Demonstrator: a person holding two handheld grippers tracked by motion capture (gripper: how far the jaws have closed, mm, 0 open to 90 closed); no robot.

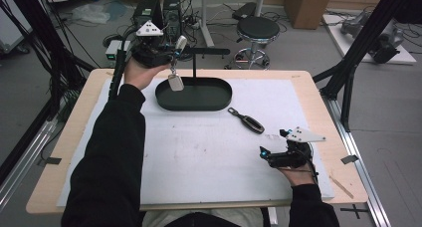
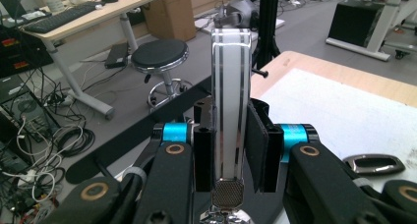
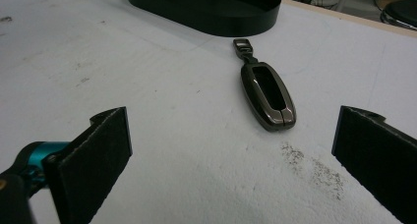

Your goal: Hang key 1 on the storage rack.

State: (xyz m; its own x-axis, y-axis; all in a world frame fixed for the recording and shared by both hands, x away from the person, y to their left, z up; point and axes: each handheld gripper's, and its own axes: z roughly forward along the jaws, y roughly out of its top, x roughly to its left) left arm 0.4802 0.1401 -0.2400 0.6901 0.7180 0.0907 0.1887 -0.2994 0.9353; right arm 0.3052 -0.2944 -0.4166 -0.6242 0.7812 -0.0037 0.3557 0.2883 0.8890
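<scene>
Cluttered lab, white mat (image 1: 209, 152) on the table. Left gripper (image 1: 174, 50) is clamped on a silver key fob (image 2: 227, 116), held up by the black stand (image 1: 199, 62); looks like the hanging step, needs lining up with the bar. Right gripper (image 1: 271, 155) rests wide open near the dark fob (image 3: 268, 94).

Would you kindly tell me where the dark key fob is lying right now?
In the high view, the dark key fob lies on the white mat, right of centre, between the black oval tray and the right gripper.

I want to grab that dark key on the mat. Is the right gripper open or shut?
Open. The right gripper has its jaws far apart, nothing between them; the dark key lies flat ahead on the mat.
</scene>
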